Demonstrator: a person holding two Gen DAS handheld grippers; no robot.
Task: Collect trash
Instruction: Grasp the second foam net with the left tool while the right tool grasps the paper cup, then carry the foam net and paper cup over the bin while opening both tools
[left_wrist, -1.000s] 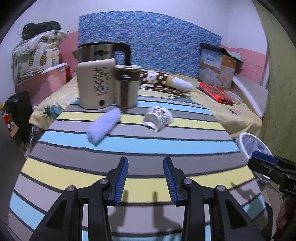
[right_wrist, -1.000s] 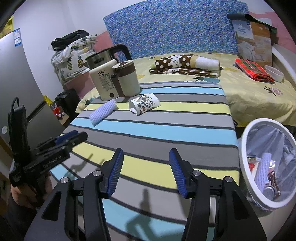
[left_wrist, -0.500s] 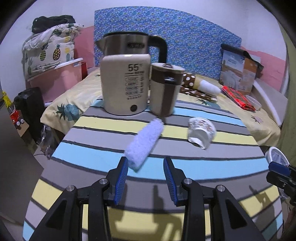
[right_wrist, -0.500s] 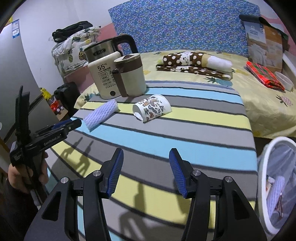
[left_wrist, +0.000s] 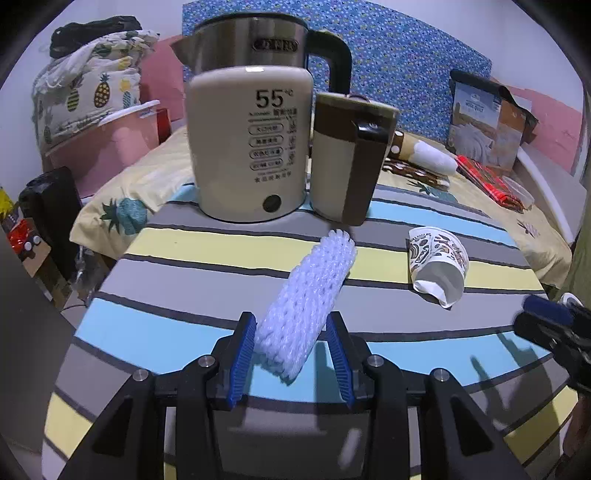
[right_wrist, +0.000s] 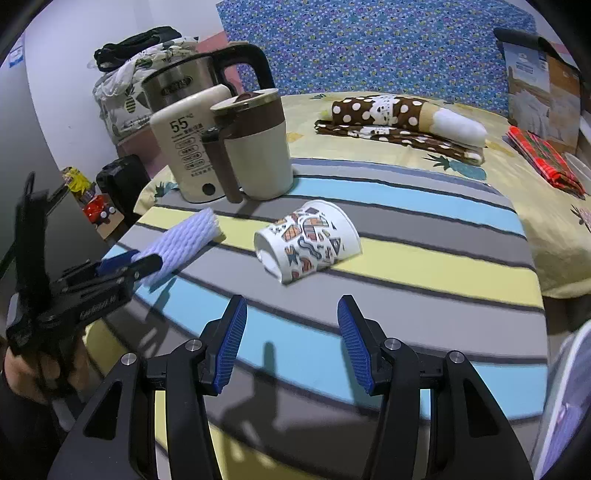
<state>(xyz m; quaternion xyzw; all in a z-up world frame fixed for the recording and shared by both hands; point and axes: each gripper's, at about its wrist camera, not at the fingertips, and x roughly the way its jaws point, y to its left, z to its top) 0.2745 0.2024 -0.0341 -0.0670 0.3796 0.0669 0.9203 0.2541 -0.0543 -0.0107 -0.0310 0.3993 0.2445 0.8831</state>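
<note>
A white foam net sleeve (left_wrist: 306, 299) lies on the striped table (left_wrist: 207, 325); it also shows in the right wrist view (right_wrist: 181, 243). My left gripper (left_wrist: 291, 354) is open with its jaws on either side of the sleeve's near end, a small gap on each side. A crushed patterned paper cup (right_wrist: 308, 240) lies on its side right of the sleeve; it also shows in the left wrist view (left_wrist: 437, 264). My right gripper (right_wrist: 291, 339) is open and empty, a little short of the cup.
A cream kettle (left_wrist: 251, 147) and a brown-and-cream mug (left_wrist: 347, 162) stand at the table's far edge. The white bin rim (right_wrist: 565, 398) shows at the right, off the table. A bed (right_wrist: 406, 147) with folded cloths lies behind.
My left gripper has moved forward until its jaws straddle the foam sleeve. My right gripper has moved forward and left toward the paper cup, leaving the bin at the frame's edge.
</note>
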